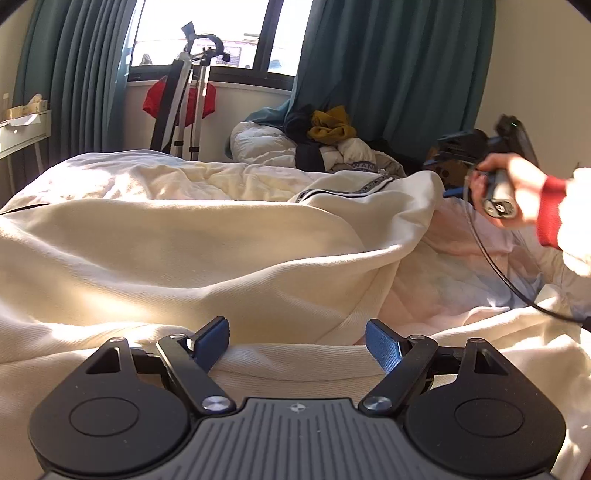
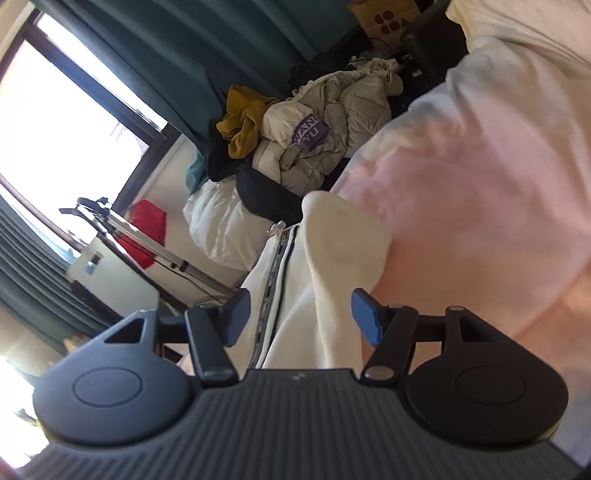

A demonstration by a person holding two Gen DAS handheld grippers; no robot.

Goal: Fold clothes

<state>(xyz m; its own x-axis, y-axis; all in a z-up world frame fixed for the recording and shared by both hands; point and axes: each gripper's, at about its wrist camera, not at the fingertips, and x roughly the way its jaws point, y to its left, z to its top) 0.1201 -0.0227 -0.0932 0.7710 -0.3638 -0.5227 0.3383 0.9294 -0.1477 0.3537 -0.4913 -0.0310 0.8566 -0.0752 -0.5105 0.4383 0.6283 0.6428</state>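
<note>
Both grippers [image 1: 297, 343] [image 2: 299, 317] gape apart, cream garment [image 1: 207, 251] lying between their fingers.

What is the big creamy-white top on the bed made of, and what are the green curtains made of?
The cream top looks like soft, thick knitted cotton, perhaps sweatshirt fabric: fine ribbed lines show on it, it is matte, and it drapes in rounded folds. The green curtains look like heavy woven cloth, matte, hanging in straight, deep pleats. The exact fibre can't be told.

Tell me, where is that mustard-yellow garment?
The mustard-yellow garment sits atop the clothes pile beyond the bed, against the teal curtain, right of the window.
</note>
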